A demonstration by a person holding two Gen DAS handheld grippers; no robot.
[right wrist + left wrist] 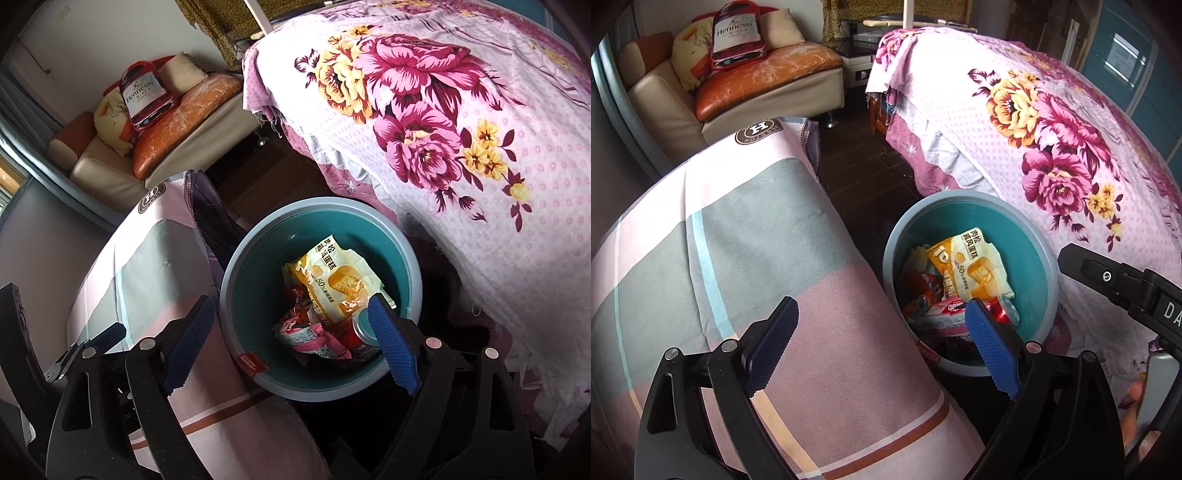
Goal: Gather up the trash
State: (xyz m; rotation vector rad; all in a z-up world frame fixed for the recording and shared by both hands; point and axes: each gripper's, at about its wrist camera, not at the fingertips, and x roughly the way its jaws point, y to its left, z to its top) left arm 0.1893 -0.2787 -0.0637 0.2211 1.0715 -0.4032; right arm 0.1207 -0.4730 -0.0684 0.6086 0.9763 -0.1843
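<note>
looks nearly done, with wrappers [325, 291] and a can [364, 326] lying in the teal bin [255, 266] between cloth-covered surfaces, left gripper [882, 347] and right gripper [291, 339] spread wide and empty above, remaining litter possibly out of view.

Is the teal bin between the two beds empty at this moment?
No, the teal bin already holds trash: a yellow snack wrapper, a pink wrapper and a red can lie inside it.
</note>
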